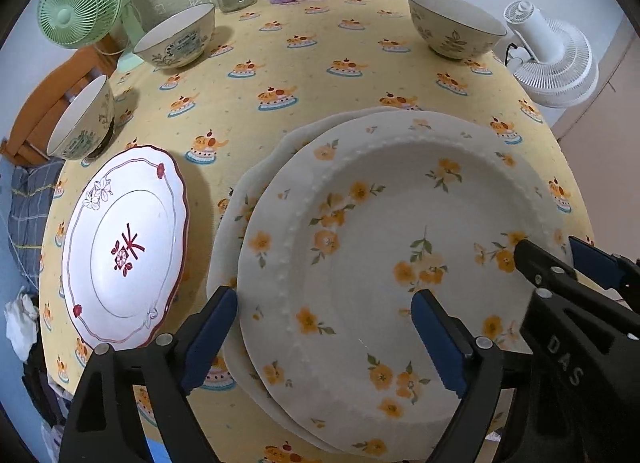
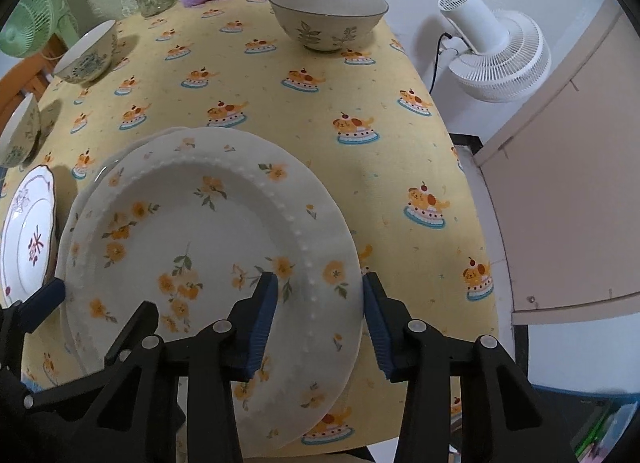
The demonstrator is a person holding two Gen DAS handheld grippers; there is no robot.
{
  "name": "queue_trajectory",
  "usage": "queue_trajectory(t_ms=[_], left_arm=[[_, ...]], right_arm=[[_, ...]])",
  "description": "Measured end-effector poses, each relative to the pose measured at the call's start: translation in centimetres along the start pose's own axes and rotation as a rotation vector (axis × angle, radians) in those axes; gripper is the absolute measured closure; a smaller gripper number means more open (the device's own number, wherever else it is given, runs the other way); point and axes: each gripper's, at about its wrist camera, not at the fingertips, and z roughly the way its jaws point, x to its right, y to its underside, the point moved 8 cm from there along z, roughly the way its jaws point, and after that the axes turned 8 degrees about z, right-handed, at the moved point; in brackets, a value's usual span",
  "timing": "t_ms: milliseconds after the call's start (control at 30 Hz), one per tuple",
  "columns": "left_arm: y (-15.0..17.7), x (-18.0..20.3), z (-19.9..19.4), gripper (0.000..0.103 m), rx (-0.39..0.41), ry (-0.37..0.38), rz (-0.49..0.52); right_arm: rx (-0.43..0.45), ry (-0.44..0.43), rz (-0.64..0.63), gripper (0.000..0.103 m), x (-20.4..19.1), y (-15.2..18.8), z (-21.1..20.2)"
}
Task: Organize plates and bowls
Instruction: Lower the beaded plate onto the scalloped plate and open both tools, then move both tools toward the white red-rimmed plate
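You are in the plate-stacking step. The flowered plate (image 1: 400, 247) lies on top of a second plate (image 1: 256, 191), whose rim shows past it at ten o'clock, and the pair sits at the near edge of the table (image 1: 320, 63), slightly overhanging it. The red-rimmed plate (image 1: 124, 247) lies apart at nine o'clock from the stack, and three bowls (image 1: 178, 39) (image 1: 456, 25) (image 1: 84, 119) stand well apart toward the far side.

Your left gripper (image 1: 324, 327) points steeply down and straddles the stack's left rim, fingers spread wide: one blue finger (image 1: 212, 335) outside the rim over the cloth, the other (image 1: 438, 343) over the plate's well. It holds nothing.

Your right gripper (image 2: 320, 323) also points steeply down and straddles the right rim at three o'clock of the plate, fingers about half open. The inner finger (image 2: 262, 323) is above the plate face, the outer (image 2: 378, 327) just beside the edge; I cannot tell whether either pad presses yet, so I judge no firm grip.

Next, I judge, either close both on the rim to shift the stack inward, or back off and fetch the red-rimmed plate. Mind the overhang; a push toward six o'clock could tip it.
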Motion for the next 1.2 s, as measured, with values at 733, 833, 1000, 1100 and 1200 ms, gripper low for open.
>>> queue_trajectory(t_ms=[733, 833, 1000, 1100, 1200], left_arm=[[-0.1, -1.9, -1.8, 0.007, 0.040, 0.034, -0.155], [-0.1, -3.2, -2.7, 0.007, 0.058, 0.007, -0.202], [0.0, -5.0, -3.9, 0.007, 0.085, 0.008, -0.237], [0.0, -6.1, -4.5, 0.007, 0.113, 0.015, -0.224], [-0.2, -7.9, -5.0, 0.007, 0.130, 0.013, -0.185]], right_arm=[[0.039, -0.182, -0.059, 0.029, -2.3, -1.6, -1.4], [0.069, -0.221, -0.096, 0.028, -3.2, -2.1, -2.4], [0.107, -0.256, -0.125, 0.027, -5.1, -2.6, -4.4], [0.128, -0.251, -0.124, 0.027, -6.2, -2.5, -5.5], [0.150, -0.243, -0.101, 0.026, -7.3, -2.2, -6.2]])
